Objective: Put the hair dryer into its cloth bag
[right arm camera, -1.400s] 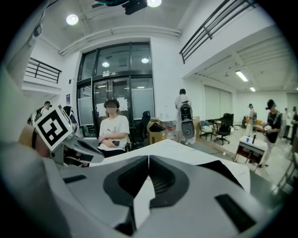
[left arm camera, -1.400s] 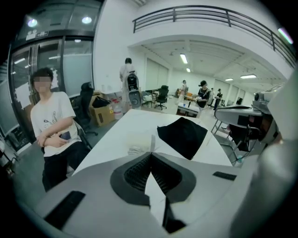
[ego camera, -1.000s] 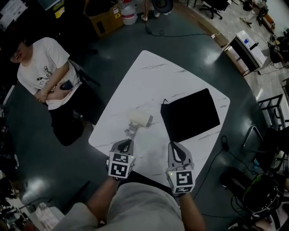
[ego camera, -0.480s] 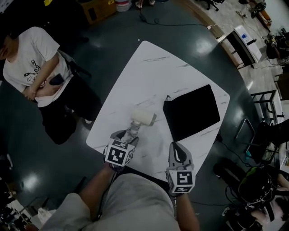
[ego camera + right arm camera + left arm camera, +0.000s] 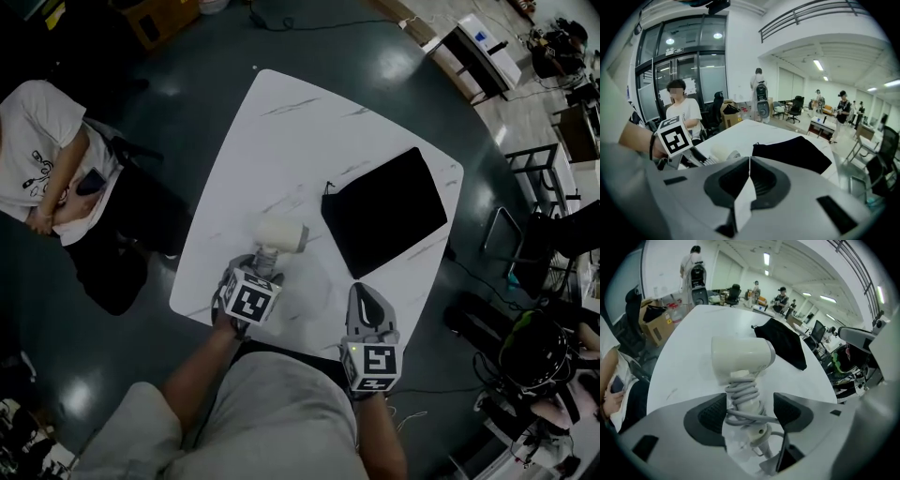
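A cream hair dryer (image 5: 279,234) lies on the white marble table (image 5: 281,122), its grey cord wound round the handle, which points toward me. My left gripper (image 5: 263,267) points steeply down over that handle. In the left gripper view the dryer (image 5: 743,357) fills the middle and the wrapped handle sits between the jaws of the gripper (image 5: 749,411); the jaws are opening and the pads (image 5: 712,413) stand apart from it. The black cloth bag (image 5: 384,208) lies flat to the right. My right gripper (image 5: 367,300) is shut and empty near the table's front edge, behind the bag (image 5: 792,152).
A person in a white shirt (image 5: 47,169) sits left of the table. Desks, chairs and metal frames (image 5: 534,187) stand on the dark floor to the right. The table's far half is bare marble.
My left gripper has come down over the dryer's handle and its jaws have spread from shut to wide apart. The right gripper has sunk slightly and stays shut.
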Available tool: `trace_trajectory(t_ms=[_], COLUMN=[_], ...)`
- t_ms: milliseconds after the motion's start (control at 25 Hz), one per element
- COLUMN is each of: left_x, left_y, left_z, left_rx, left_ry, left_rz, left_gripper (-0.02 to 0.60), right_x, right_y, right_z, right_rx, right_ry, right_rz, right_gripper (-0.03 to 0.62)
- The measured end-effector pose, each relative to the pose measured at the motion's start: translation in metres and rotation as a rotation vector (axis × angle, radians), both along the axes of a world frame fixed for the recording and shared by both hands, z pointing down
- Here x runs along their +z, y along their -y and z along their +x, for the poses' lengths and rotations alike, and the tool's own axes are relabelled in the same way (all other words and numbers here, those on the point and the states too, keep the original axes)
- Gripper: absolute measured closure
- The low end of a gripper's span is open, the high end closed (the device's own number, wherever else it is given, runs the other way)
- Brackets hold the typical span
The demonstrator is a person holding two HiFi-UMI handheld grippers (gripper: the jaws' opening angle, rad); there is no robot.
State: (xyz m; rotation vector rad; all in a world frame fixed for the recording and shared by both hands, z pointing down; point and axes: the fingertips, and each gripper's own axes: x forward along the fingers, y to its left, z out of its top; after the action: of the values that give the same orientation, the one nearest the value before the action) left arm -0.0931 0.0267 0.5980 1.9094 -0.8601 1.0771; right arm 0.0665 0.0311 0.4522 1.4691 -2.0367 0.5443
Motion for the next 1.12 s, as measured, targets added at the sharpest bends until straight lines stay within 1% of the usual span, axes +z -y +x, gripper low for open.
trace_trajectory(t_ms=[120, 400, 560, 640, 720, 760, 840, 920, 1000, 1120], left_x=[0.007, 0.024, 0.026, 0.026, 0.024, 0.024, 0.023, 0.022, 0.020, 0.015], left_y=[0.004, 0.008, 0.011, 0.011, 0.010, 0.011, 0.012, 0.012, 0.012, 0.011], left_z=[0.002, 0.006, 0.003, 0.003, 0.003, 0.003, 0.004, 0.005, 0.003, 0.000], left_rx=[0.026, 0.049, 0.067, 0.074, 0.071, 0.072, 0.079, 0.083, 0.060, 0.005], left_ry=[0.021, 0.046, 0.063, 0.047, 0.015, 0.002, -0.017, -0.031, -0.055, -0.109], left_rz=[-0.011, -0.053, -0.042, -0.027, -0.015, -0.011, -0.009, -0.011, -0.017, -0.034], left_gripper=[0.287, 0.287, 0.287, 0.290, 0.301, 0.305, 0.312, 0.316, 0.321, 0.327], right_x=[0.005, 0.025, 0.045, 0.056, 0.067, 0.072, 0.082, 0.090, 0.096, 0.106], right_y=[0.001, 0.008, 0.008, 0.007, 0.005, 0.004, 0.003, 0.000, -0.001, -0.001], right_z=[0.007, 0.018, 0.030, 0.033, 0.033, 0.034, 0.034, 0.036, 0.036, 0.040], right_rx=[0.013, 0.004, -0.026, -0.063, -0.101, -0.117, -0.147, -0.174, -0.196, -0.220], right_ry=[-0.013, -0.033, -0.070, -0.081, -0.099, -0.113, -0.150, -0.185, -0.208, -0.259], right_rz=[-0.013, -0.058, -0.109, -0.140, -0.169, -0.180, -0.197, -0.215, -0.234, -0.257], right_gripper=[0.579, 0.579, 0.577, 0.577, 0.573, 0.563, 0.519, 0.513, 0.513, 0.513])
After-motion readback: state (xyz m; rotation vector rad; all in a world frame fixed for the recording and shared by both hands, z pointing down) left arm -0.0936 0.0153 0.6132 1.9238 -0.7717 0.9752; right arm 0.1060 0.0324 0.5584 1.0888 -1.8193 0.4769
